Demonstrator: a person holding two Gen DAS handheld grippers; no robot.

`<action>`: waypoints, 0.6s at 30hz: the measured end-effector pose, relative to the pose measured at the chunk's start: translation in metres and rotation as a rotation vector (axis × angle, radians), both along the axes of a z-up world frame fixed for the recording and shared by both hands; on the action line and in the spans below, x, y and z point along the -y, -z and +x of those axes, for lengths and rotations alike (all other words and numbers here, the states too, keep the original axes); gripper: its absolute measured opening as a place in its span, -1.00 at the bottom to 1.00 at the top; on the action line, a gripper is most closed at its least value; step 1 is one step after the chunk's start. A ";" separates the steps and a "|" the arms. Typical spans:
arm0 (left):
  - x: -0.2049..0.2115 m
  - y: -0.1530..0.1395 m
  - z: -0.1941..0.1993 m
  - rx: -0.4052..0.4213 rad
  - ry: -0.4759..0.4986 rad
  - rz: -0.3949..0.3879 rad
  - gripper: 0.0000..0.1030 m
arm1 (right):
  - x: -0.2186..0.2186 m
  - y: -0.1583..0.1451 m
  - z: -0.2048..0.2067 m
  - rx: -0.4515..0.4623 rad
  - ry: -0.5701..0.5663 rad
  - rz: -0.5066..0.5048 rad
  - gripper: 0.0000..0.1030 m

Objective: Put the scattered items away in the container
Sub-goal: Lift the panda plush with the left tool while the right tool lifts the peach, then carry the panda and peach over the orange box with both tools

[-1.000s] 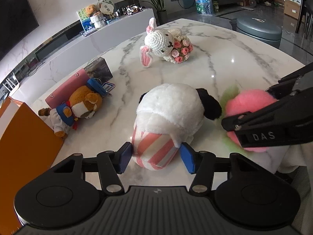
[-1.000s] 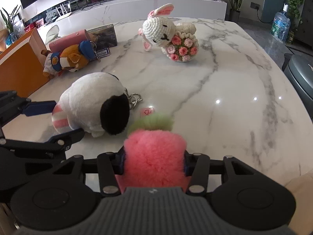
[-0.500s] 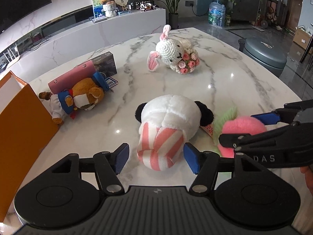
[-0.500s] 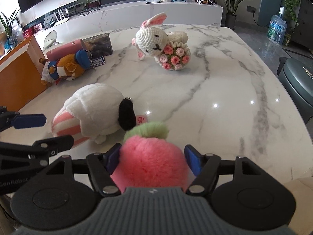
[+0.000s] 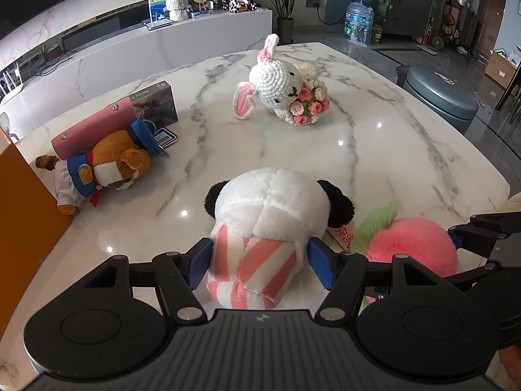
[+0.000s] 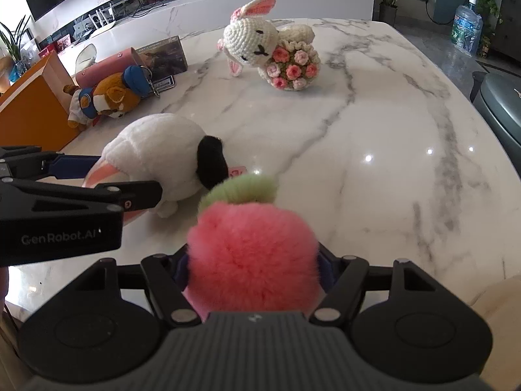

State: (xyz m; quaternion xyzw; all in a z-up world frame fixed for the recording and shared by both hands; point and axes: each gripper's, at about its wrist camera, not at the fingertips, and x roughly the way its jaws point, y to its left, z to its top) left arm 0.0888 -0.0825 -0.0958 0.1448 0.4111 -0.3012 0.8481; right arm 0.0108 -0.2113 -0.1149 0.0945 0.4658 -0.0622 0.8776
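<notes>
A white plush (image 5: 273,202) with black ears and a pink-striped body lies on the marble table (image 5: 374,150). My left gripper (image 5: 260,262) is open, its blue pads on either side of the striped end. Beside it on the right lies a fluffy pink plush (image 5: 413,244) with a green tuft. My right gripper (image 6: 254,270) is open around the pink plush (image 6: 254,247), whose fluff hides most of the pads. The orange container (image 5: 19,211) stands at the table's left edge. In the right wrist view, the left gripper (image 6: 127,177) flanks the white plush (image 6: 153,150).
A brown bear plush (image 5: 107,169) lies beside the container, with a pink case (image 5: 91,127) and a dark box (image 5: 156,104) behind it. A crocheted bunny (image 5: 280,88) with flowers lies at the far side. A grey round stool (image 5: 439,94) stands off the table's right edge.
Both grippers have drawn back and tilted up, so more of the room shows. The right gripper's jaws have widened around the pink plush. Both plush toys stay on the table.
</notes>
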 end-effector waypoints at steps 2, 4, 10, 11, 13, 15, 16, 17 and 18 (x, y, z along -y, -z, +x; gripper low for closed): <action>0.000 0.001 -0.001 0.016 0.000 -0.005 0.42 | -0.002 0.001 0.000 0.013 -0.007 -0.017 0.30; 0.000 0.002 -0.002 0.027 -0.002 -0.010 0.39 | -0.005 0.001 0.001 0.024 -0.025 -0.041 0.14; -0.002 0.003 -0.007 0.055 -0.012 -0.025 0.28 | -0.015 0.001 0.001 0.038 -0.070 -0.105 -0.02; -0.003 0.002 -0.008 0.057 -0.018 -0.026 0.27 | -0.015 0.000 0.001 0.040 -0.070 -0.108 -0.04; -0.007 0.000 -0.010 0.063 -0.031 -0.027 0.26 | -0.014 -0.003 0.001 0.046 -0.065 -0.107 -0.07; -0.012 -0.005 -0.015 0.074 -0.044 -0.032 0.26 | -0.013 -0.006 0.000 0.056 -0.057 -0.111 -0.10; -0.014 -0.008 -0.017 0.079 -0.050 -0.034 0.26 | -0.013 -0.008 0.000 0.061 -0.053 -0.115 -0.12; -0.017 -0.011 -0.019 0.085 -0.057 -0.037 0.26 | -0.012 -0.011 -0.001 0.067 -0.050 -0.116 -0.13; -0.020 -0.013 -0.021 0.091 -0.063 -0.039 0.26 | -0.012 -0.013 -0.002 0.073 -0.047 -0.115 -0.14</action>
